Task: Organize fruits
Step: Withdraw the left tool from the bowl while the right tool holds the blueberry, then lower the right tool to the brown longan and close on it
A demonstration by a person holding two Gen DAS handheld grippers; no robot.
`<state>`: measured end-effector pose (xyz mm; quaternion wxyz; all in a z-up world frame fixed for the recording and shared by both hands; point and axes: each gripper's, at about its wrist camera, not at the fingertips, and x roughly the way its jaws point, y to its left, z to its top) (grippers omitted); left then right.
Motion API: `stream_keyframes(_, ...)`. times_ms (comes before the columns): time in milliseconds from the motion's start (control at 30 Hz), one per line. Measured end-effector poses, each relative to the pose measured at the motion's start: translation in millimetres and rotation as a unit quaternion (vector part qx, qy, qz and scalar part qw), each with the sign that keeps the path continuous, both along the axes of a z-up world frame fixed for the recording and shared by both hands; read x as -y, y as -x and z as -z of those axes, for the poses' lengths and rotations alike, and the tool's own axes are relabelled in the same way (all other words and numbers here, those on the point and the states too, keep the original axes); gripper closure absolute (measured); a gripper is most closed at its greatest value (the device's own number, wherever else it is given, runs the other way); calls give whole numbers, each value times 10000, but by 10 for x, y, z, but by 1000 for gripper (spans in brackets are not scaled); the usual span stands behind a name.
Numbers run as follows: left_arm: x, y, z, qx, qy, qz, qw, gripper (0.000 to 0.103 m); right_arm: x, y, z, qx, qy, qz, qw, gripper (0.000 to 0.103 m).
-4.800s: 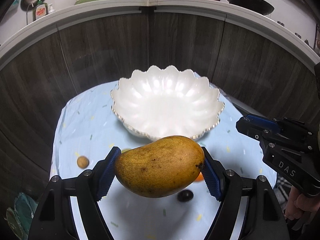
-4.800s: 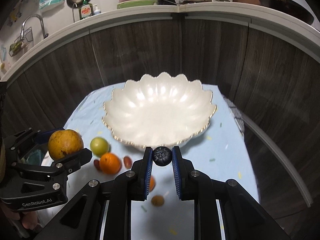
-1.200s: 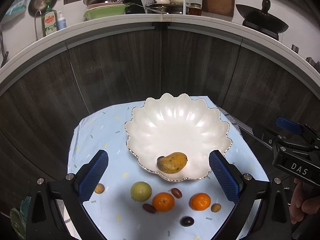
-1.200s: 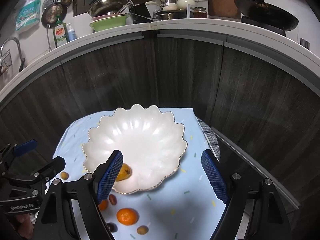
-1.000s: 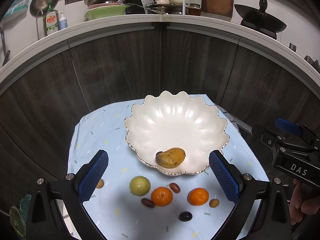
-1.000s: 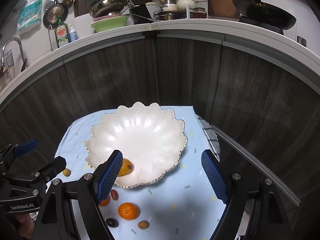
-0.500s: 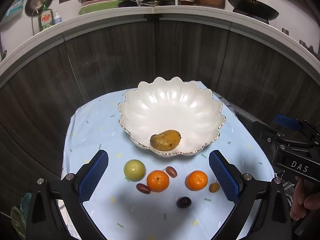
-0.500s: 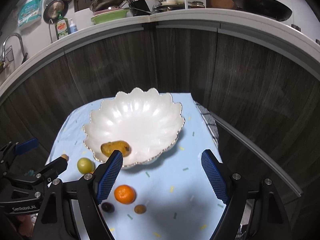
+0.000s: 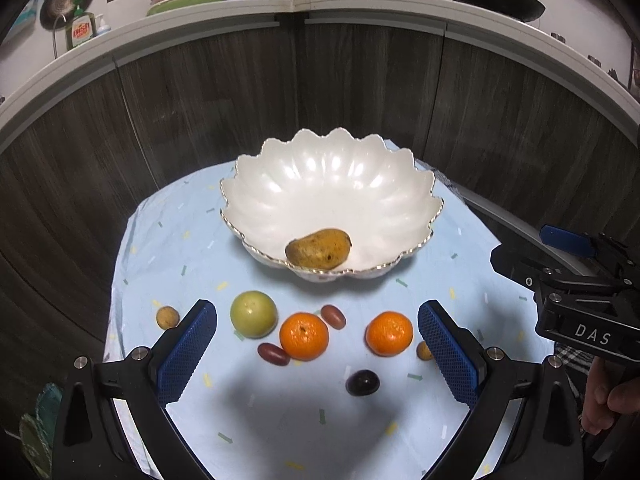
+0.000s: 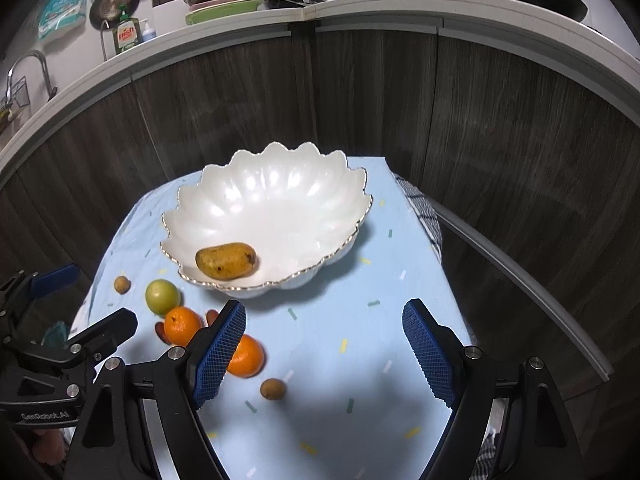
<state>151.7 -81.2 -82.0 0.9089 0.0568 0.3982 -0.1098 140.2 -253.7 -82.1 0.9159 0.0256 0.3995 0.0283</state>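
Observation:
A white scalloped bowl (image 9: 332, 184) (image 10: 272, 200) stands on a light blue cloth and holds a yellow mango (image 9: 319, 249) (image 10: 226, 261). In front of it lie a green fruit (image 9: 253, 313) (image 10: 162, 296), two oranges (image 9: 304, 336) (image 9: 389, 333), small red fruits (image 9: 333, 316), a dark plum (image 9: 362, 382) and small brown fruits (image 9: 167, 317) (image 10: 273, 389). My left gripper (image 9: 316, 356) hangs open above the oranges, holding nothing. My right gripper (image 10: 324, 356) is open over bare cloth right of an orange (image 10: 246, 355), with nothing between its fingers.
Dark wood cabinet fronts curve round behind the cloth-covered table (image 9: 280, 440). A kitchen counter above carries pans, dishes and a soap bottle (image 9: 81, 31). A checked cloth (image 10: 424, 216) hangs at the table's right edge. A hand (image 9: 608, 400) holds the right gripper's handle.
Both grippers have sunk toward the table with their jaws unchanged, so the bowl and the loose fruits now look larger and nearer. The fruits themselves have not moved.

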Motion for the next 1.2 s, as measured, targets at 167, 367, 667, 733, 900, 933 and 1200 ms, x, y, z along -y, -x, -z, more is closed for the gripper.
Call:
stream_keyframes(167, 6, 48, 138, -75, -22, 18, 10000, 1, -24, 40, 127, -30, 84, -38, 10000, 22)
stream_keyframes(367, 17, 100, 332, -112, -40, 49, 9999, 1, -45, 108, 265, 69, 156, -178, 9997, 22)
stream_keyframes(667, 28, 131, 562, -203, -41, 103, 9997, 1, -69, 117, 438, 0, 256, -306, 9992, 22)
stream_keyframes(733, 23, 129, 607, -228, -18, 93, 9997, 1, -78, 114, 476, -23, 271, -342, 9990, 22)
stream_keyframes(900, 19, 137, 727, -302, 39, 101, 9995, 1, -97, 126, 554, -81, 340, -391, 9986, 22)
stream_keyframes(933, 23, 139, 742, -311, 42, 110, 9994, 1, -98, 130, 567, -82, 351, -396, 9986, 22)
stream_keyframes(1200, 63, 170, 879, -273, 61, 207, 9994, 5, -123, 176, 695, -195, 329, -537, 9978, 22)
